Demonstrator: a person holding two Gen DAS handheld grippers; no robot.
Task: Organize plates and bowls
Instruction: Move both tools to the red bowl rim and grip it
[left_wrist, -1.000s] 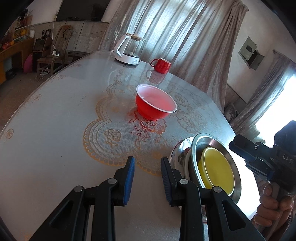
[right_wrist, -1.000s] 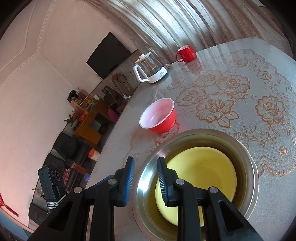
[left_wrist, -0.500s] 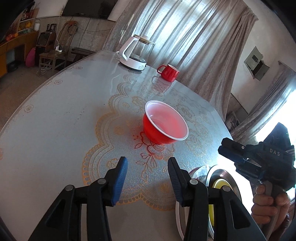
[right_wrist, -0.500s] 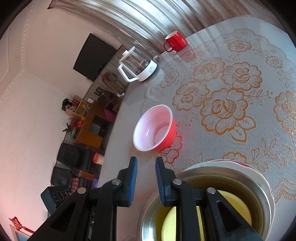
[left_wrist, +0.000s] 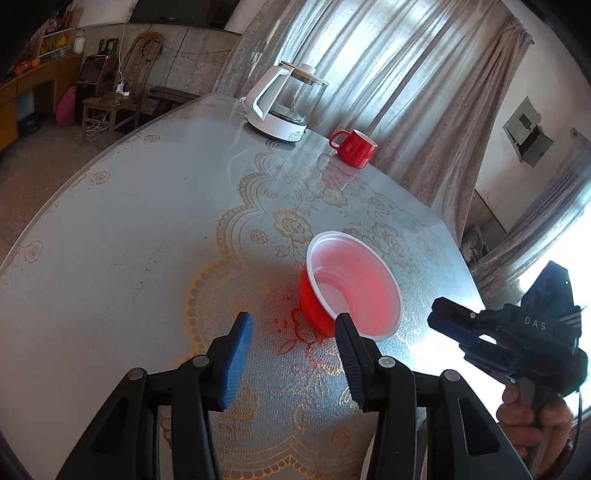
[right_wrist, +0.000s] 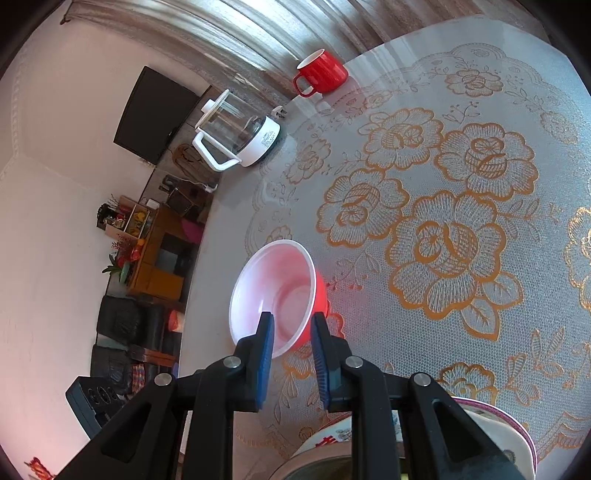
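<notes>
Right wrist view: the red bowl (right_wrist: 279, 295) sits on the desk (right_wrist: 461, 229) straight ahead of the right tool (right_wrist: 290, 332). Its near rim shows right between the two blue pads (right_wrist: 266, 354). The right tool is narrow and holds nothing.

In the left wrist view, the same bowl (left_wrist: 351, 288) lies ahead and a bit to the right of the left tool (left_wrist: 291, 339). It is beside the right-side pad, not between the pads. The left tool has just been opening and now stands half wide, with nothing in it. The right tool (left_wrist: 447, 321) comes at the bowl from the right.

So I think the right hand is better lined up for the grab. The bowl is round, so it has no long side.

Count: one red bowl, one red mug (right_wrist: 321, 72), one kettle (right_wrist: 236, 134). At the bottom of the right wrist view is a stack of dishes (right_wrist: 517, 435). I cannot tell how many.
</notes>
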